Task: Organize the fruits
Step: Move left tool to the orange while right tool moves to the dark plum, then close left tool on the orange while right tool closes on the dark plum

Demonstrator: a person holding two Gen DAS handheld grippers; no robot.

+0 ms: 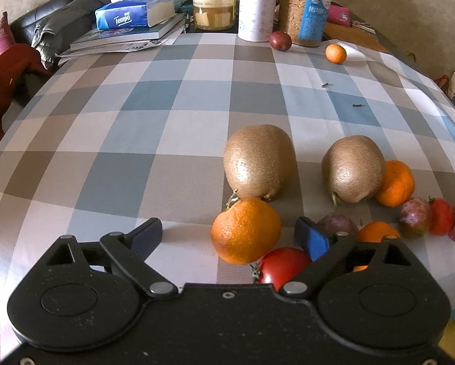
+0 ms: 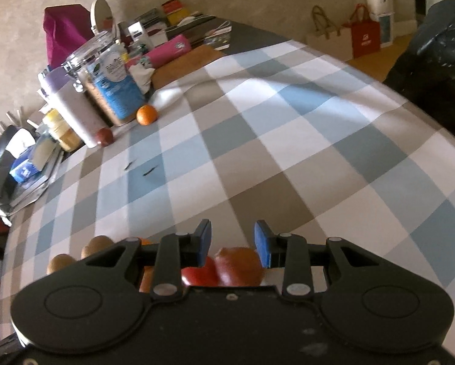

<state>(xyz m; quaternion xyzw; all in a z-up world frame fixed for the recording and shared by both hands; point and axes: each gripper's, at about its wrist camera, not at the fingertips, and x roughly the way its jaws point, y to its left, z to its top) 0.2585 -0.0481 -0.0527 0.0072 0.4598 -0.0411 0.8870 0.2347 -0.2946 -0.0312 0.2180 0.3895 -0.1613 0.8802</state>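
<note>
Checked cloth: blue, grey and white squares cover the table [image 1: 136,140], with fruit gathered at its near right.
Step in hand: left gripper [image 1: 230,234] hangs over the cluster with jaws spread wide and nothing pressed between the pads — it looks to have let go or to be lining up on a fruit.
Nearest fruit: a large orange [image 1: 245,231] sits between the wide jaws, a red tomato [image 1: 283,264] touching it below.
Kiwis: two brown fuzzy kiwis [image 1: 259,164] stand just behind, apart from each other; a small mandarin [image 1: 396,182] touches the right one.
Right edge: purple plums [image 1: 414,217] and a small tomato in a row.
Strays: one mandarin [image 1: 335,53] and a dark plum [image 1: 280,41] lie far off by the jars.
Right gripper [image 2: 233,240]: jaws part-way apart, empty; blurred red fruit [image 2: 238,266] sits below them.
Next move: probably fetch the two strays — a long reach across bare cloth, then a gentle grip on round, rolling fruit.
</note>
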